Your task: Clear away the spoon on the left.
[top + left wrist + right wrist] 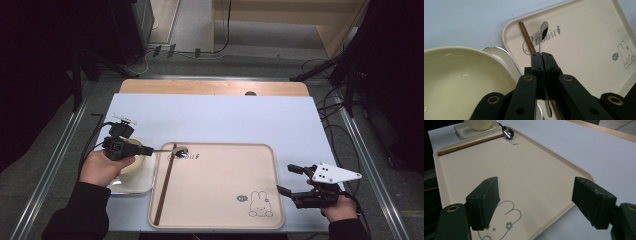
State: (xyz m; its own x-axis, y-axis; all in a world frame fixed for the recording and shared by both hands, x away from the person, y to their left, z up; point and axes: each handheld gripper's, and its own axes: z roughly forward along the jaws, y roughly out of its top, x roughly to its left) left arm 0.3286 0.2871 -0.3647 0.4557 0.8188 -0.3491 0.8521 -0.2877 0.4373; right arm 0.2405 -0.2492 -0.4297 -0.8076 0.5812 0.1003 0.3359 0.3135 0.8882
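Observation:
My left gripper point(150, 149) is shut on the handle of a metal spoon point(180, 152), and the spoon's bowl hangs over the top left corner of a beige rabbit tray point(225, 200). In the left gripper view the jaws point(541, 56) pinch the thin handle, and the spoon point(544, 30) points out over the "Rabbit" print. Brown chopsticks point(165, 185) lie along the tray's left side. My right gripper point(286, 180) stands open beside the tray's right edge with nothing between its fingers; in its own view the right gripper point(540, 202) spans the tray's near corner point(574, 177).
A cream bowl point(461, 80) sits on a small square plate point(135, 185) left of the tray, under my left hand. The pale blue mat point(225, 120) reaches back to a wooden table edge point(210, 87). Cables and dark stands line both sides.

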